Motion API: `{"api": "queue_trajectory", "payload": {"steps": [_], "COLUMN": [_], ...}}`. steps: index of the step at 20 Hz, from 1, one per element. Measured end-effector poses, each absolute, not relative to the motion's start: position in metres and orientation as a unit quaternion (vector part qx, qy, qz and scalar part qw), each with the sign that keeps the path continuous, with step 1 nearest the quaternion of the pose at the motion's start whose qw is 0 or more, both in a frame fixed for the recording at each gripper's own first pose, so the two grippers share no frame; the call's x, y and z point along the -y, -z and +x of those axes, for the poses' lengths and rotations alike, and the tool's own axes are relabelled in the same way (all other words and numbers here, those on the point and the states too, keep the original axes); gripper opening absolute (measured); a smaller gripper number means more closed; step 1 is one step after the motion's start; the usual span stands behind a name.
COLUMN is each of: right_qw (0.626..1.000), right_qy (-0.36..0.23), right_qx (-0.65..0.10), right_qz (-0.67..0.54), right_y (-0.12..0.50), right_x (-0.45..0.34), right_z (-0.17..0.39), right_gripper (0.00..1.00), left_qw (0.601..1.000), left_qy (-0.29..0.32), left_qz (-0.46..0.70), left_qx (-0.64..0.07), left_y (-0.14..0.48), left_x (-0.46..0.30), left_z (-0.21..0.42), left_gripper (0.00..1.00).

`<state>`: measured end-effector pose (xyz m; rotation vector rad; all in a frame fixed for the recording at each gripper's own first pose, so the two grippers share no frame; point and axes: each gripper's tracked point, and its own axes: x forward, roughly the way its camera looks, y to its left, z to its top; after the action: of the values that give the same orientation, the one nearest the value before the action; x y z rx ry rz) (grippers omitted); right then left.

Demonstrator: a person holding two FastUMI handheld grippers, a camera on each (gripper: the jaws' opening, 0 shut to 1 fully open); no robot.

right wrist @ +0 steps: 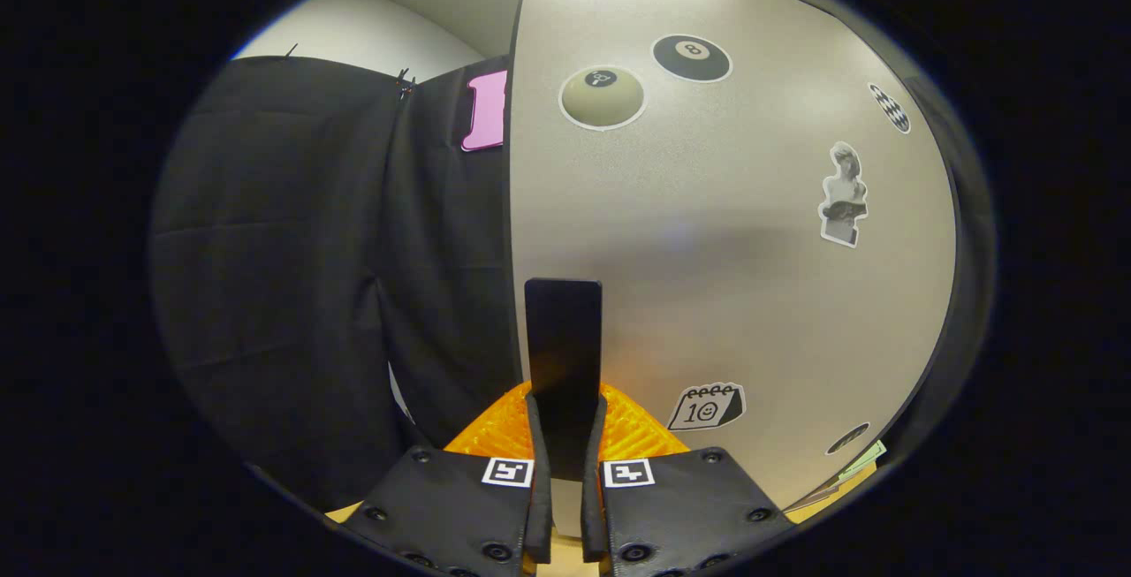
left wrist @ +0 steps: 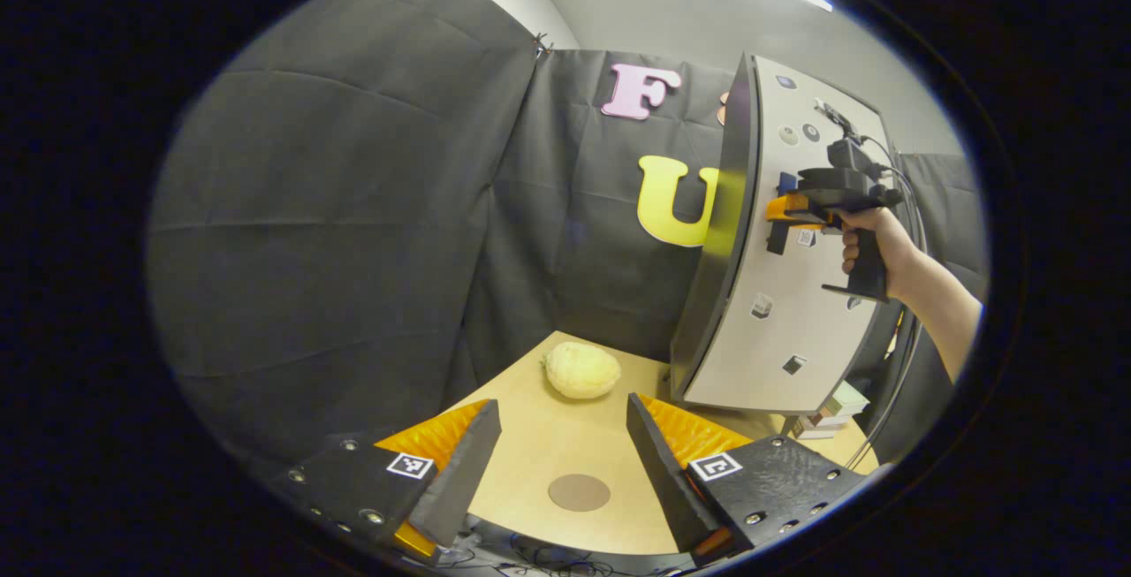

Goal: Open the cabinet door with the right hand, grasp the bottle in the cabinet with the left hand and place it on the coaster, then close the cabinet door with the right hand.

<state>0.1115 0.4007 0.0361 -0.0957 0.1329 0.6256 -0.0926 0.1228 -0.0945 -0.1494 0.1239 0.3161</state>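
We are pinching the cabinet door (right wrist: 707,232) handle (right wrist: 563,356) with the right gripper (right wrist: 565,471), while the left gripper (left wrist: 564,462) is hanging spread above the coaster (left wrist: 579,492). The bottle is hiding from us; a crooked pull may be slipping us off the handle

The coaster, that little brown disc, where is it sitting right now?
In the left gripper view, the coaster lies flat on the wooden table, near its front edge, between the left gripper's open fingers. A yellow lumpy object sits behind it, the cabinet door to its right.
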Motion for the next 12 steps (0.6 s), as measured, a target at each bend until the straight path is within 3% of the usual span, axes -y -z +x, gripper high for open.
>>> {"api": "queue_trajectory", "payload": {"steps": [12], "right_qw": [0.930], "right_qy": [-0.359], "right_qx": [-0.067], "right_qz": [-0.044], "right_y": [-0.040], "right_x": [-0.380], "right_z": [0.073], "right_gripper": [0.15], "left_qw": [0.988], "left_qy": [-0.129], "left_qz": [-0.066], "left_qx": [-0.052], "left_y": [0.090], "left_x": [-0.076], "left_z": [-0.099], "left_gripper": [0.87]}}
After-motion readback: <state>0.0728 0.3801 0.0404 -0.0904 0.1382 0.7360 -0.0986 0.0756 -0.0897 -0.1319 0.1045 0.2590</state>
